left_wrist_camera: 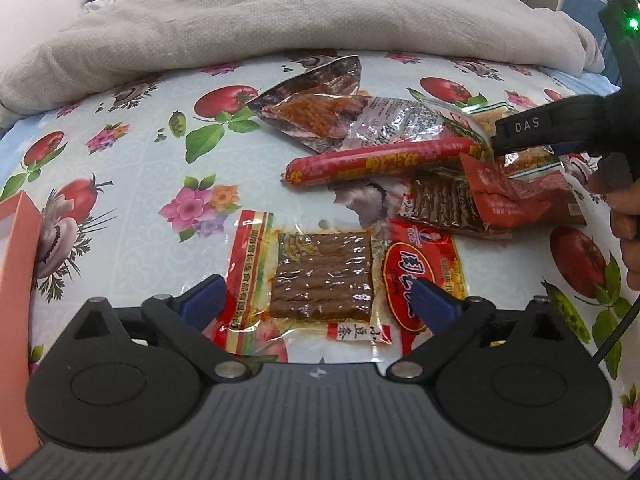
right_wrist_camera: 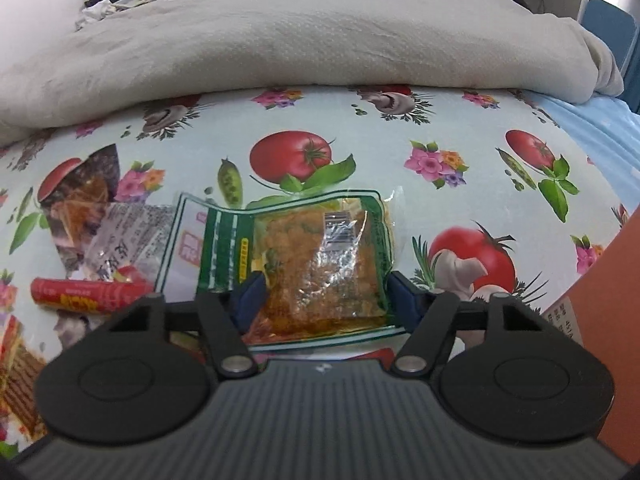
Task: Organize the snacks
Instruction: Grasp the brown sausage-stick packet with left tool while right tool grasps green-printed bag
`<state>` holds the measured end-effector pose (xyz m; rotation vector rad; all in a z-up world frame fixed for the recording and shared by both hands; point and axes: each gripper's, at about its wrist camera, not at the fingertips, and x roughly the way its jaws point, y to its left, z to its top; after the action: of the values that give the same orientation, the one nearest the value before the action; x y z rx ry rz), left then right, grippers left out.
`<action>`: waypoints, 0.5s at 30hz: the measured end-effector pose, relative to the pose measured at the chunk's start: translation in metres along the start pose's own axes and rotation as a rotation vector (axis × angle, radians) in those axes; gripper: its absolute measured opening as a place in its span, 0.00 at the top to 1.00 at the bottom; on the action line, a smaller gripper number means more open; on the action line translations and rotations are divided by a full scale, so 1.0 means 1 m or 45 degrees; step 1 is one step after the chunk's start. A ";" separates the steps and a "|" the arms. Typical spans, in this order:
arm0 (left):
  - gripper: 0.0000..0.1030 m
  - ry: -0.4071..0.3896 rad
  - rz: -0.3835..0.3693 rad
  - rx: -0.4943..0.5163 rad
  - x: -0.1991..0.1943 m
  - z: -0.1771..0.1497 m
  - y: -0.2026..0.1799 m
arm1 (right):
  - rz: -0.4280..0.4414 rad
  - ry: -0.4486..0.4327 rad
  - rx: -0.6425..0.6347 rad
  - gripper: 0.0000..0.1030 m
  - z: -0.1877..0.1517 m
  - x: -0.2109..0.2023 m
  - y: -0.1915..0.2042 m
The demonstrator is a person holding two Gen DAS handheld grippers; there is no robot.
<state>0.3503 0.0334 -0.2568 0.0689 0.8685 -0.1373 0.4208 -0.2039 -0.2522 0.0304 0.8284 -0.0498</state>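
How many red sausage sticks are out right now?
1. The red sausage stick lies between the dark foil packet and the bean-strip packet. Others may be hidden under the packet pile at its right end.

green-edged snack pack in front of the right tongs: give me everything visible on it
The green-edged pack is a flat, clear plastic pouch with green-striped borders, holding orange-yellow chunky food with oily sauce pooled at its near end. A barcode label sits on top, and the film is glossy and wrinkled. It lies on the floral tablecloth, its left edge overlapping a crinkled clear wrapper. The right tongs straddle it, open, blue fingers at either side; contact is unclear.
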 end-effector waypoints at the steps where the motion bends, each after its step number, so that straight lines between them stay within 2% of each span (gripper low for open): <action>1: 0.05 -0.003 0.000 0.006 0.000 -0.001 -0.001 | 0.013 -0.006 0.005 0.55 0.001 -0.002 -0.001; 2: 0.06 -0.002 -0.005 0.006 -0.001 0.000 -0.001 | 0.012 -0.021 0.001 0.65 0.003 -0.006 0.001; 5: 0.09 0.001 -0.012 0.011 -0.001 0.001 -0.002 | 0.003 -0.030 -0.036 0.70 0.006 -0.011 0.005; 10: 0.20 0.004 -0.025 0.017 -0.003 0.004 -0.007 | 0.012 -0.057 -0.025 0.73 0.006 -0.024 0.000; 15: 0.41 0.004 -0.038 0.020 -0.006 0.006 -0.013 | 0.024 -0.086 -0.035 0.73 0.004 -0.046 -0.003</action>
<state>0.3494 0.0201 -0.2481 0.0711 0.8717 -0.1720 0.3931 -0.2059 -0.2155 0.0107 0.7608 -0.0214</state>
